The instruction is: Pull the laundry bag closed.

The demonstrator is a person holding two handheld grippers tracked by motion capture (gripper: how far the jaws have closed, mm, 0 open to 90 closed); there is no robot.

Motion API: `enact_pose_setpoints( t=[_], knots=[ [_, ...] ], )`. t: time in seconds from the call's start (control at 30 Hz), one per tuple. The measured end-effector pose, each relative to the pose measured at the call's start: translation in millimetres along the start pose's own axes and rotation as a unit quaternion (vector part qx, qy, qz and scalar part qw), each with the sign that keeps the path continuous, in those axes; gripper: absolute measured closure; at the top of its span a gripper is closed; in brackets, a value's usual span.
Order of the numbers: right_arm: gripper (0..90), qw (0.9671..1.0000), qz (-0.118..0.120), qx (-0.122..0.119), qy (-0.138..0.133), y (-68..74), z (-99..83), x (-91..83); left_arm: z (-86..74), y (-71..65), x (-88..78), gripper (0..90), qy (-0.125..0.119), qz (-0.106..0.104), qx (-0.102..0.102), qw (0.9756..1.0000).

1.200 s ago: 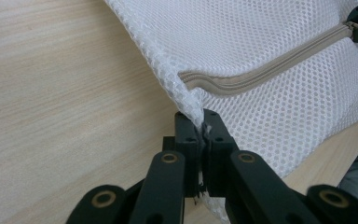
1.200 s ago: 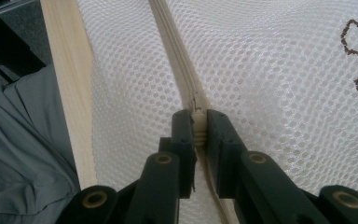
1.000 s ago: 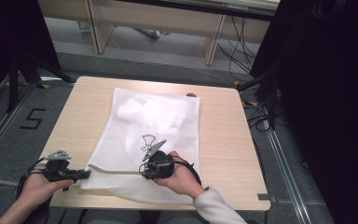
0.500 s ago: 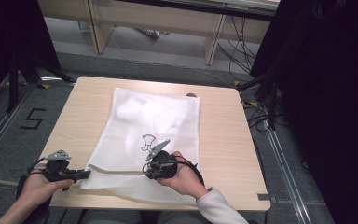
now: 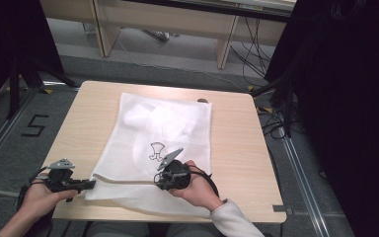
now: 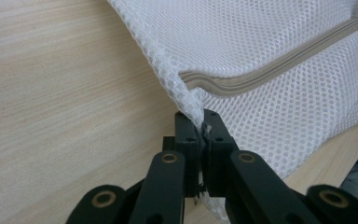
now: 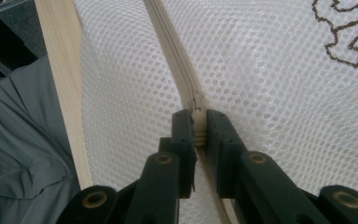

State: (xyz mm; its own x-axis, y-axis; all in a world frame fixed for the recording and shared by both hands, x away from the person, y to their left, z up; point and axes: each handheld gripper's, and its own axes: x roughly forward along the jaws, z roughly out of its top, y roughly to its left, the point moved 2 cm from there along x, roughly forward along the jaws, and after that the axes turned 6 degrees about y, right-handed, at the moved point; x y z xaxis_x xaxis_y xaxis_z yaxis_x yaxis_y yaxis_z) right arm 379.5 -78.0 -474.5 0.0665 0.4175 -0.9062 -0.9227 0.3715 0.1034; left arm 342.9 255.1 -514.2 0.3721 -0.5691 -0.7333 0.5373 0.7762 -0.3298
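A white mesh bag point(image 5: 168, 123) with a brown print point(image 5: 156, 150) lies flat on the wooden table point(image 5: 237, 148). A beige zipper point(image 6: 270, 70) runs along its near edge. My left gripper point(image 6: 202, 122) is shut on the bag's left corner, just past the zipper's end, and sits at the table's near left point(image 5: 91, 183). My right gripper point(image 7: 196, 116) is shut on the zipper pull point(image 7: 196, 128), with the zipper point(image 7: 168, 42) stretching ahead of it. In the high view the right gripper point(image 5: 158, 180) points left, over the bag's near edge.
The table's near edge point(image 7: 65, 93) lies close beside the right gripper, with the person's grey clothing point(image 7: 18, 154) below it. A small dark object point(image 5: 203, 100) sits at the bag's far right corner. Cables point(image 5: 271, 113) trail on the floor to the right.
My right gripper has edged slightly to the right along the zipper line. The left gripper has kept still on the bag's corner.
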Motion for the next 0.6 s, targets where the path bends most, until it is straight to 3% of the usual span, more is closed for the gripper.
enact_pose_setpoints(
  t=[0.57,0.6],
  knots=[
    [82.4,1.0000,-0.007,0.001,-0.005,-2.2,-4.6,-1.8,0.0,0.1,-0.6,86.0,0.004,-0.001,-0.001,1.0000],
    [82.4,1.0000,-0.006,0.000,-0.003,-2.5,-4.9,-2.3,-0.3,-0.5,0.9,86.0,-0.009,0.001,-0.004,0.9999]
  ],
)
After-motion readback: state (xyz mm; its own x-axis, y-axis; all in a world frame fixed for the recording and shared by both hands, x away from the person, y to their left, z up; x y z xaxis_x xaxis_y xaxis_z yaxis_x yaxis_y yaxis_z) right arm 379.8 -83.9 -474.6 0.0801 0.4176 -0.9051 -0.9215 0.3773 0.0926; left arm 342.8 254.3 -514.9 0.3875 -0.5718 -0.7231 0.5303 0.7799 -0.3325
